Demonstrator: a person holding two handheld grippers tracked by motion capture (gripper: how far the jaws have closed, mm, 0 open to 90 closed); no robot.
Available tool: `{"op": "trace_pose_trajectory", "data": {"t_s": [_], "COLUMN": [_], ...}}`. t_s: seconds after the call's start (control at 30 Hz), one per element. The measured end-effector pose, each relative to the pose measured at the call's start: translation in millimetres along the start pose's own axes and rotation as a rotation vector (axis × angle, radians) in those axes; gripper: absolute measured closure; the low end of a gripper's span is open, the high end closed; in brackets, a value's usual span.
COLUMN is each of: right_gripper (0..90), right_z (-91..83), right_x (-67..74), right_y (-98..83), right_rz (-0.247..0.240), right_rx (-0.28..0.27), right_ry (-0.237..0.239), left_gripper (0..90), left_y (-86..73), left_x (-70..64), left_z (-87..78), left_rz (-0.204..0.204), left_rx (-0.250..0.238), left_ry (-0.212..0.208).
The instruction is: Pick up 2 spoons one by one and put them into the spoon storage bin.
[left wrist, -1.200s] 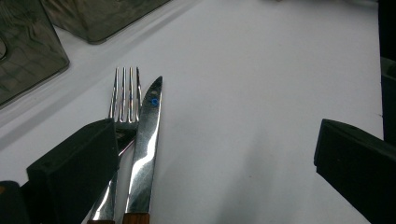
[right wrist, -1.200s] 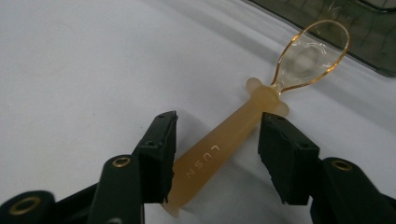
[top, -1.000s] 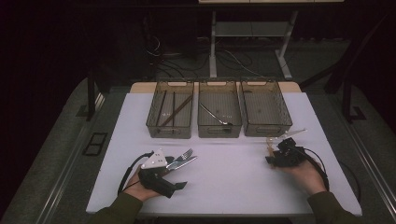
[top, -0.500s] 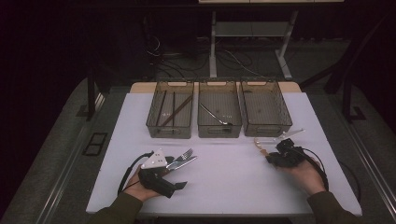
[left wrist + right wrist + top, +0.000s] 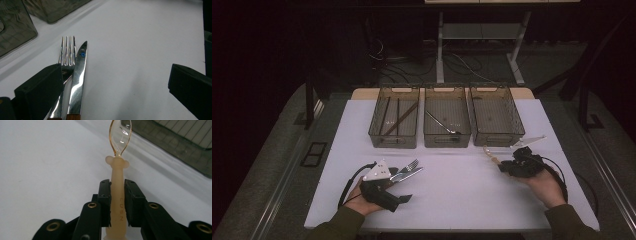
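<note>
My right gripper (image 5: 504,167) at the table's right is shut on the pale handle of a spoon (image 5: 120,137) with a clear amber bowl; its jaws have just been closing on that handle. The spoon (image 5: 491,152) points left and away from the hand. A metal fork (image 5: 67,50) and a knife (image 5: 79,72) with wooden handles lie side by side on the white table. My left gripper (image 5: 115,95) stands open around them, the fork beside its left jaw. In the high view the left gripper (image 5: 404,185) is at the front left, with the fork (image 5: 412,165) just beyond it.
Three smoky plastic bins stand in a row at the back. The left bin (image 5: 393,140) holds chopsticks, the middle bin (image 5: 447,140) a metal utensil, and the right bin (image 5: 499,139) is nearest the spoon. The white tabletop (image 5: 462,195) lies between the hands.
The right hand has shifted slightly, and the spoon now sticks out to the left of its jaws. The left hand, fork and knife have not moved.
</note>
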State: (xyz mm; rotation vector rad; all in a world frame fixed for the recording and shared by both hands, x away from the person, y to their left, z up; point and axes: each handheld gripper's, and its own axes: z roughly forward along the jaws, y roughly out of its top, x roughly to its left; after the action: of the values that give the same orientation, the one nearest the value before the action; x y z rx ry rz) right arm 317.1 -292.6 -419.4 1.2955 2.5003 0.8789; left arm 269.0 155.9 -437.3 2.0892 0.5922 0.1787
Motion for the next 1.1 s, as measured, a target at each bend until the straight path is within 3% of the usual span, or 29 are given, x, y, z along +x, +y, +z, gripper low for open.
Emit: {"op": "trace_pose_trajectory", "data": {"t_s": [0.47, 1.1], "right_gripper": [76.2, 76.1], "right_z": [-31.1, -23.9], "right_x": [0.3, 7.5], "right_y": [18.7, 49.4], "right_rz": [-0.04, -0.068], "right_rx": [-0.128, -0.188], "right_ry": [0.025, 0.05], "left_gripper": [0.0, 0.0], "left_y": [-0.2, -0.5], "left_x": [0.2, 0.3], "left_z": [0.3, 0.4], "left_rz": [-0.004, -0.006], "left_rx": [0.0, -0.002], "left_ry": [0.0, 0.0]}}
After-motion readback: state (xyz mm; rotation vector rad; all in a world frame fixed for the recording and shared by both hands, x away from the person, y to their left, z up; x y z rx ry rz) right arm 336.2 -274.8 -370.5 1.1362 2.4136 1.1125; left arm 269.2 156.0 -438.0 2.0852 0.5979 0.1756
